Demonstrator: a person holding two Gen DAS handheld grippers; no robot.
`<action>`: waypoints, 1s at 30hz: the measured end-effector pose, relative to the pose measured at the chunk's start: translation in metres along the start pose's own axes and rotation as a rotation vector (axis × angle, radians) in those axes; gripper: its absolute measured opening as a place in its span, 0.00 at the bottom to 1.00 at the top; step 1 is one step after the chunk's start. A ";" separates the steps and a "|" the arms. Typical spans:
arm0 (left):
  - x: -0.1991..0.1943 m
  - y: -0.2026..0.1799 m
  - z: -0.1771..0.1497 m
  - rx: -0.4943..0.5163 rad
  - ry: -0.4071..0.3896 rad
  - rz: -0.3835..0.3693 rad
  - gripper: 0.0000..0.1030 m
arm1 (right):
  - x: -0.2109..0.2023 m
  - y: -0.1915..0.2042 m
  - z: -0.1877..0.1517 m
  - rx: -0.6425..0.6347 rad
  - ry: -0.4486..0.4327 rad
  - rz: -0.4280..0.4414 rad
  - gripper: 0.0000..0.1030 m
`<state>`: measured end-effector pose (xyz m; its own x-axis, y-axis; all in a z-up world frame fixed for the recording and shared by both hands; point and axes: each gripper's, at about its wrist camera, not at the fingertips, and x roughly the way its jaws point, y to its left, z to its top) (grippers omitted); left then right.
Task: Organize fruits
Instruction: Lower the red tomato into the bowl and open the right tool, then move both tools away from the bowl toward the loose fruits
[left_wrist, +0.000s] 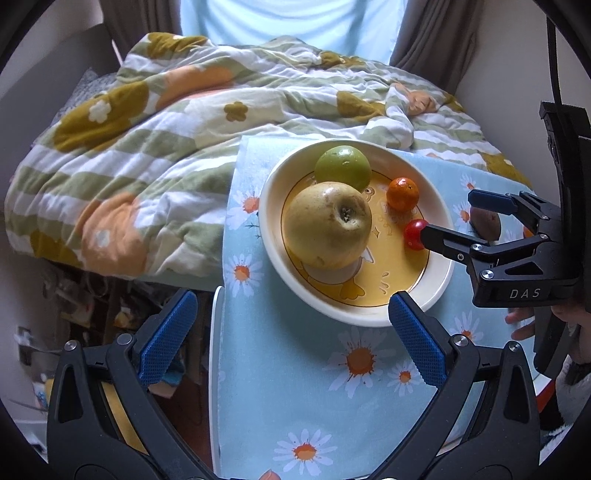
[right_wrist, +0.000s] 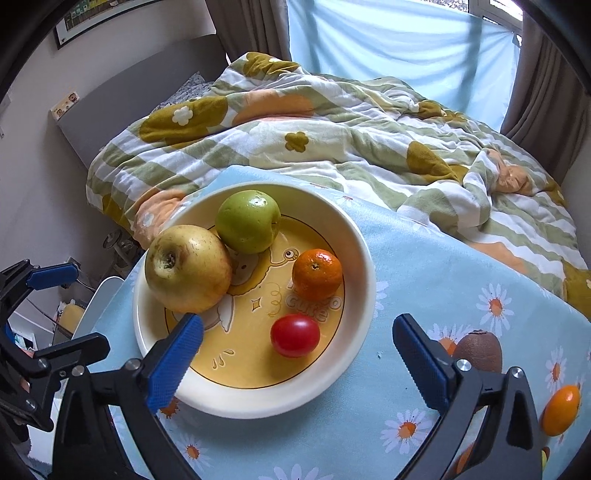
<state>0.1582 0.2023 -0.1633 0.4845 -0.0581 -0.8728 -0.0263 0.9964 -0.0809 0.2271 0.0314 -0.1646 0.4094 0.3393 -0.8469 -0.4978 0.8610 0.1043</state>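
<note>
The plate (right_wrist: 364, 258) already holds pear (right_wrist: 188, 267), apple (right_wrist: 247, 220), mandarin (right_wrist: 317, 274) and tomato (right_wrist: 294, 335). The right claw (right_wrist: 295, 354) gapes wide above the tomato, gripping nothing. The left claw (left_wrist: 291, 332) is wide too. A kiwi (right_wrist: 480, 349) waits on the desk (right_wrist: 424, 266).

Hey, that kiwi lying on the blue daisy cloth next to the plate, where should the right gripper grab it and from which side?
Judging by its pose, grip the kiwi across its narrow middle, coming down from above. It lies on its side on the cloth, clear of the plate, with its stem end up and back, so the short width should fit the open right gripper.
</note>
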 end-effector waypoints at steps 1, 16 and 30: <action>-0.003 0.000 0.001 0.000 -0.006 0.002 1.00 | -0.002 0.000 0.000 0.004 0.000 -0.001 0.99; -0.057 -0.005 0.014 0.043 -0.106 -0.054 1.00 | -0.079 -0.001 -0.007 0.081 -0.054 -0.074 0.99; -0.086 -0.079 0.018 0.145 -0.160 -0.175 1.00 | -0.175 -0.054 -0.061 0.245 -0.134 -0.251 0.99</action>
<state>0.1341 0.1296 -0.0738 0.6025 -0.2312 -0.7639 0.1900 0.9712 -0.1440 0.1356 -0.0974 -0.0534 0.5996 0.1386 -0.7882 -0.1780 0.9833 0.0375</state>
